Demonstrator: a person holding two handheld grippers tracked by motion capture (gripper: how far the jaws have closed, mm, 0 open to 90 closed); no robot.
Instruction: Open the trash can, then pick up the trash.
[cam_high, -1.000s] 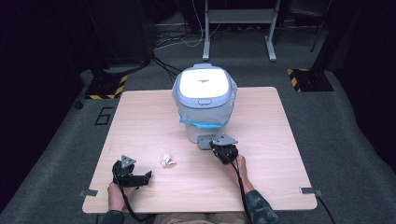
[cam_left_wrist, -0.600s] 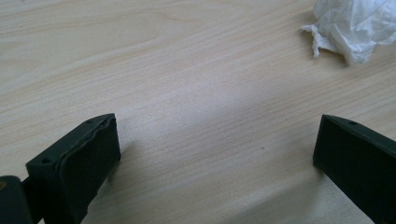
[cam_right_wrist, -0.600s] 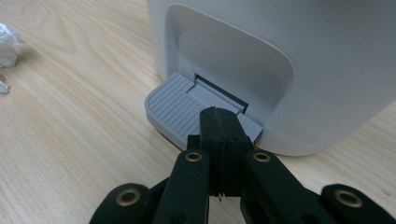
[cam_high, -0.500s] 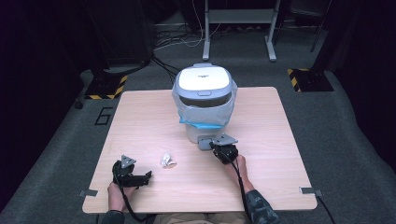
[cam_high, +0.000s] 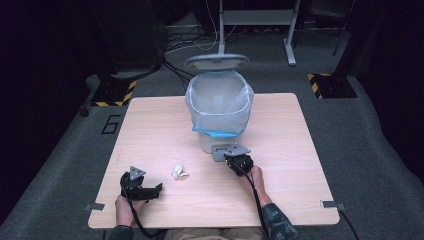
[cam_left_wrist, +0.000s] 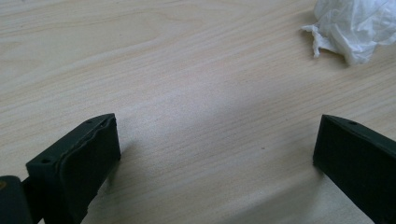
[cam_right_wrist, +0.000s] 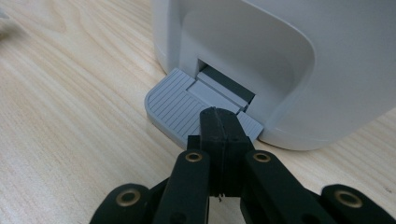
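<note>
Right gripper view: right hand-held gripper (cam_right_wrist: 219, 122) jaws together, pressing pedal (cam_right_wrist: 180, 105) to prop bin lid (cam_high: 216, 61) open. Left hand-held gripper (cam_left_wrist: 210, 154) jaws apart, crumpled tissue (cam_left_wrist: 352, 28) upper right, unheld.

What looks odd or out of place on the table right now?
A crumpled tissue lies loose on the table, outside the bin, between the open left gripper and the shut right gripper, which presses the pedal. The lid stands open. Nothing looks spilled or broken.
</note>
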